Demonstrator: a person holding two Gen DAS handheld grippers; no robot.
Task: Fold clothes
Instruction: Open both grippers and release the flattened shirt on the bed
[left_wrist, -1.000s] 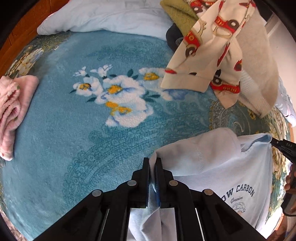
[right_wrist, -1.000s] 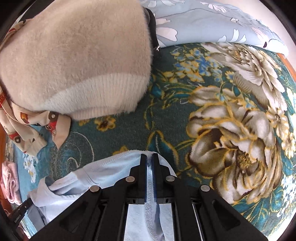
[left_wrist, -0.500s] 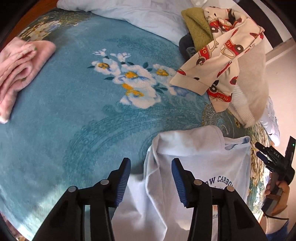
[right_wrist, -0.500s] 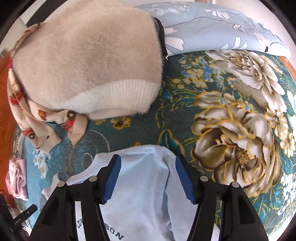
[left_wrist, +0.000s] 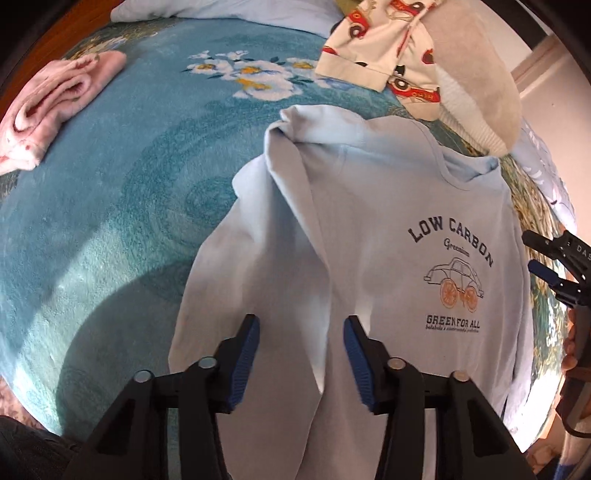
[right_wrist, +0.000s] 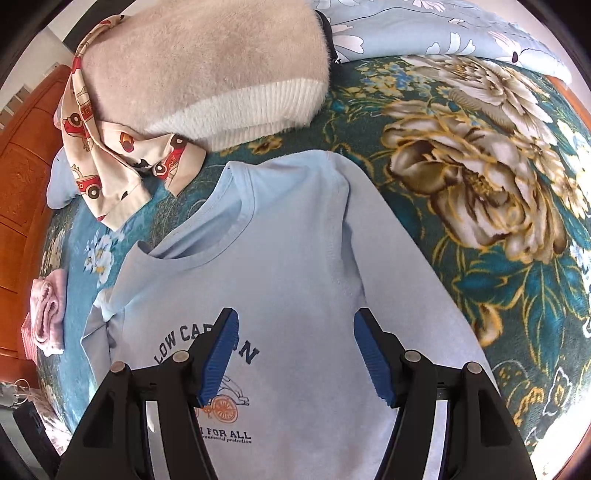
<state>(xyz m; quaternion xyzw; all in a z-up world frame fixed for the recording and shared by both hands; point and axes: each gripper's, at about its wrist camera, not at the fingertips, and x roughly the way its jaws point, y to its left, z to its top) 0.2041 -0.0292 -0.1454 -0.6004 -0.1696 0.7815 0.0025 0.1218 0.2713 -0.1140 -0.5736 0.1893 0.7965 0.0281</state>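
A light blue long-sleeved shirt with a "LOW CARBON" car print lies face up and spread on the teal flowered blanket, collar pointing away. My left gripper hovers over its left sleeve and side. Its jaws are closing, and the blue pads are apart with no cloth pinched between them. In the right wrist view the shirt fills the middle. My right gripper hangs above the chest print, jaws opening, nothing held. The right gripper also shows at the shirt's right edge.
A folded pink garment lies at the far left. Beyond the collar sits a pile: a cream cloth with red cars under a fuzzy beige sweater. A pale blue flowered quilt lies behind. A wooden panel borders the left.
Both grippers were shut on the shirt's top edge, then let go and opened. They have drawn back toward me over the shirt, which now lies flat with its print showing.
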